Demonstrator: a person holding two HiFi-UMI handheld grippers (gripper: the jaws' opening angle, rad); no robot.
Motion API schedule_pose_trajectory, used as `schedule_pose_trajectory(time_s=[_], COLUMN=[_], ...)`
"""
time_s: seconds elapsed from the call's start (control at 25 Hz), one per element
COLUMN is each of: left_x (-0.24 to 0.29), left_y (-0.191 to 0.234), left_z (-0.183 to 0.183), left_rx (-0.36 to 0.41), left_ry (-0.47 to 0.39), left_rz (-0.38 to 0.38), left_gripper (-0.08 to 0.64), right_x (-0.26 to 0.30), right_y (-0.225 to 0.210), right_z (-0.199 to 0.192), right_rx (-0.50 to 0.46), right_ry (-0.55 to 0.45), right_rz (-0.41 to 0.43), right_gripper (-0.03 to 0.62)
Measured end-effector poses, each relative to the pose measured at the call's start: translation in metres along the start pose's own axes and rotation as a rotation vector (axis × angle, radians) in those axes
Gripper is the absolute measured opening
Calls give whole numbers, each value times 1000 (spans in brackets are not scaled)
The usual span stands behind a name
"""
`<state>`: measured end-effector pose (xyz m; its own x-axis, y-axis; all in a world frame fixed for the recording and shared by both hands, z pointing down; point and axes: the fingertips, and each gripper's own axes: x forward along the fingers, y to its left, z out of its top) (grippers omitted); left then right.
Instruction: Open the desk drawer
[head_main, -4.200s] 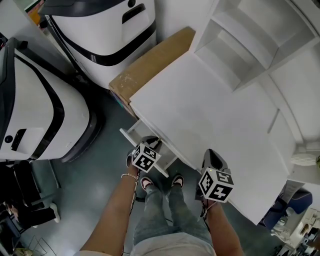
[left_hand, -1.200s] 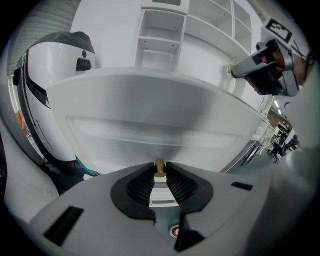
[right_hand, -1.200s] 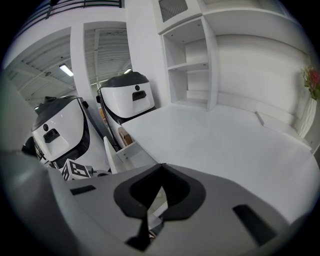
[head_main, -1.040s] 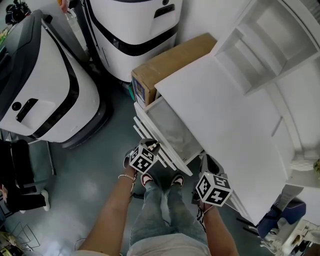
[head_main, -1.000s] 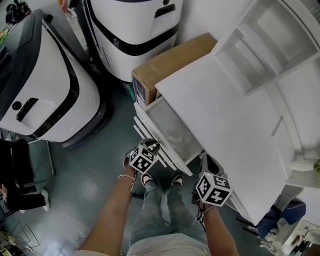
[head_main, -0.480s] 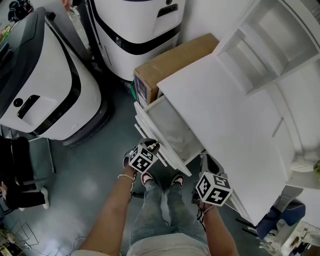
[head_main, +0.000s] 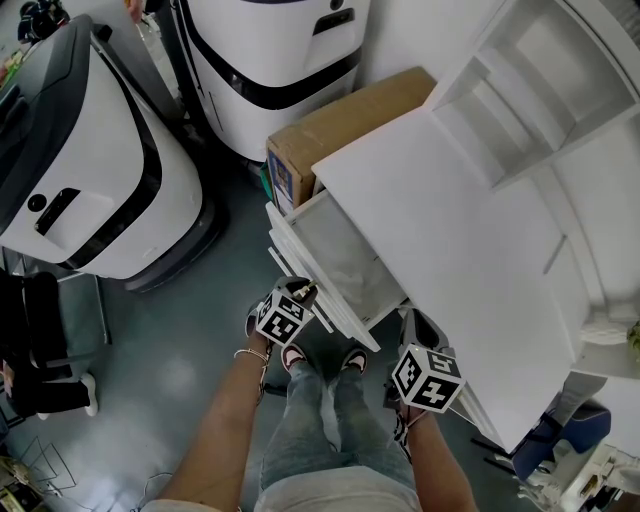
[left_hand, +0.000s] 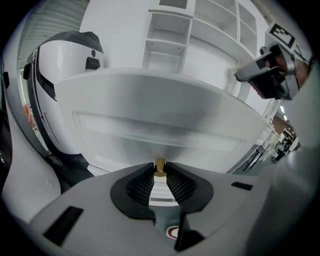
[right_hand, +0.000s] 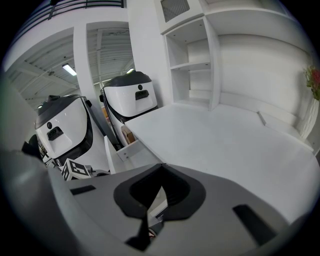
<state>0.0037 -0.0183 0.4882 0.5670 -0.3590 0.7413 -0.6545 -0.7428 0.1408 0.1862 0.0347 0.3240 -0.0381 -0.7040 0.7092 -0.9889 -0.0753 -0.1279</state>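
The white desk (head_main: 450, 230) has its drawer (head_main: 292, 252) pulled far out toward me, and the inside looks empty. My left gripper (head_main: 300, 293) sits at the drawer front (left_hand: 160, 130), shut on its small brass knob (left_hand: 159, 166). My right gripper (head_main: 418, 328) hangs at the desk's front edge to the right of the drawer, touching nothing. Its jaws look shut and empty in the right gripper view (right_hand: 160, 172), which also shows the open drawer (right_hand: 122, 152) at lower left.
A cardboard box (head_main: 340, 125) stands against the desk's far left end. Two large white and black machines (head_main: 90, 170) (head_main: 270, 50) crowd the floor on the left. White shelves (head_main: 520, 90) rise behind the desk. My legs (head_main: 320, 420) are right below the drawer.
Since the oldest frame the drawer has come much farther out of the desk, with my left gripper on its front. Over the last second nothing has visibly moved.
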Motion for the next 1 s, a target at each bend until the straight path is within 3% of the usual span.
schedule_pose_trajectory(time_s=[0.56,0.76,1.0], left_x=[-22,-68,-150], left_y=[5,4,-2], left_z=[3,27,95], left_rx=[-74,-128,-189], left_ry=[-21,-128,-381], left_rz=[77,148,246], left_gripper=[123,123,123], right_x=[0,-6,-20], right_y=[-2,2,-5], right_z=[11,28,61], right_rx=[-29,-77,-127], right_ry=[-19,-48,-117], right_rz=[70,127,185], right_gripper=[6,6,6])
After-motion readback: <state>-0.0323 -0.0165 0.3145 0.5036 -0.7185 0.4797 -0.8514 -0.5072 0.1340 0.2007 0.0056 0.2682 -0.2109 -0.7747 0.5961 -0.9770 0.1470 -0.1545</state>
